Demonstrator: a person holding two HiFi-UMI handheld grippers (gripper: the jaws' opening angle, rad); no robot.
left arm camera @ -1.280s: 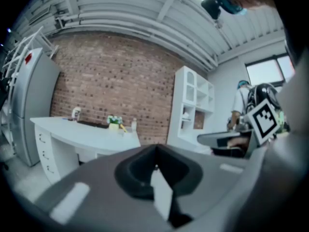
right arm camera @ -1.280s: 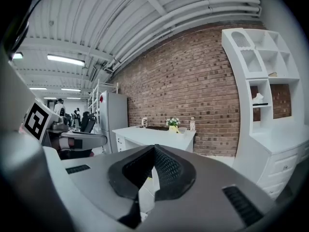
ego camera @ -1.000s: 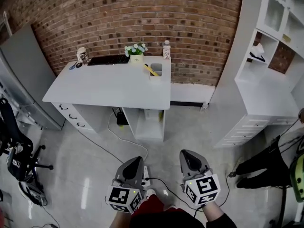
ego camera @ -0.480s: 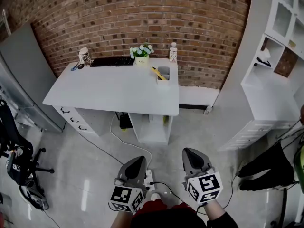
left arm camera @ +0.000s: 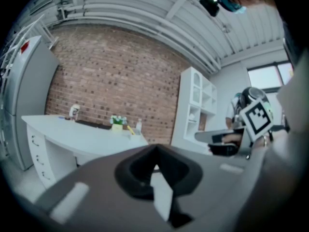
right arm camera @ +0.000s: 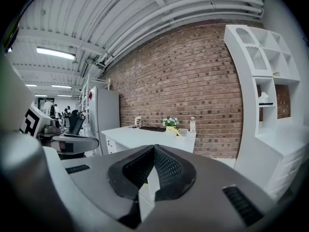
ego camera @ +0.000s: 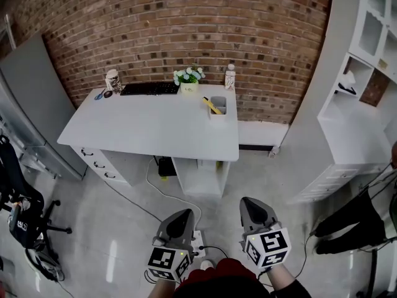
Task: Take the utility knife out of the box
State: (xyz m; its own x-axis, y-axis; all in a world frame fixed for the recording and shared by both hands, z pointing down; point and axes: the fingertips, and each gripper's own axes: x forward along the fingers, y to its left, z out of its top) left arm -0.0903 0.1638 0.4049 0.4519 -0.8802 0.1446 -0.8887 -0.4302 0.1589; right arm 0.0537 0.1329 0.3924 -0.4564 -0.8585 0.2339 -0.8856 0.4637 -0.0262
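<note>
A yellow utility knife (ego camera: 211, 105) sticks up at a slant out of a small grey box (ego camera: 219, 107) near the far right corner of the white desk (ego camera: 149, 126). Both grippers are held low over the floor, well short of the desk, pointing towards it. My left gripper (ego camera: 180, 215) is shut and empty, and my right gripper (ego camera: 250, 203) is shut and empty too. In the left gripper view, the jaws (left arm camera: 155, 149) meet with the desk far behind. The right gripper view shows the knife (right arm camera: 179, 130) and box (right arm camera: 184, 132) far beyond the shut jaws (right arm camera: 154, 149).
On the desk stand a keyboard (ego camera: 149, 88), a flower pot (ego camera: 189, 79), a bottle (ego camera: 230, 77) and a cup (ego camera: 112, 80). A white shelving unit (ego camera: 366, 73) is at the right, an office chair (ego camera: 18, 210) at the left. A power strip and cables (ego camera: 197, 244) lie on the floor.
The desk has slid lower and to the right in the head view as the person steps towards it. Both grippers stay shut and side by side.
</note>
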